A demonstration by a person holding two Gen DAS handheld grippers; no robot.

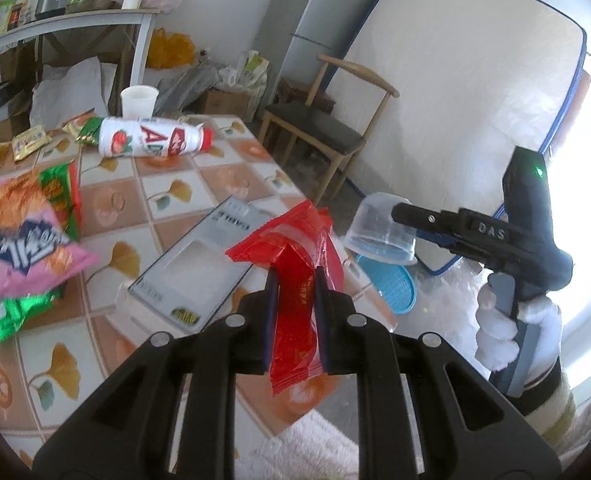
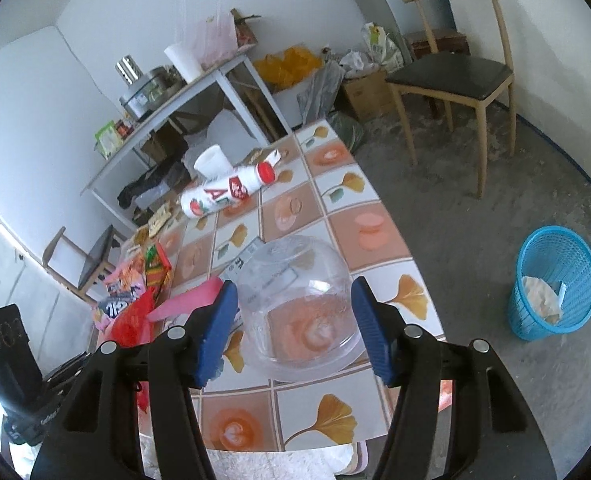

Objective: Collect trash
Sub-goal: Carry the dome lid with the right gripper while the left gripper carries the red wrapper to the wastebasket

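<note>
Left tool (image 1: pixel 295 280) clamped on a red wrapper (image 1: pixel 295 276), held above the near edge of the tiled desk (image 1: pixel 167 184). Right tool (image 2: pixel 291 320) set wide, its blue pads against the sides of a clear plastic cup (image 2: pixel 299 312), carried mouth toward the camera over the desk's edge; a white-gloved hand (image 1: pixel 507 332) grips its handle. A blue basket (image 2: pixel 551 284) stands on the floor right of the desk, with crumpled paper inside. On the desk lie a white bottle (image 1: pixel 151 142), snack bags (image 1: pixel 23 232) and a flat white box (image 1: pixel 191 272).
</note>
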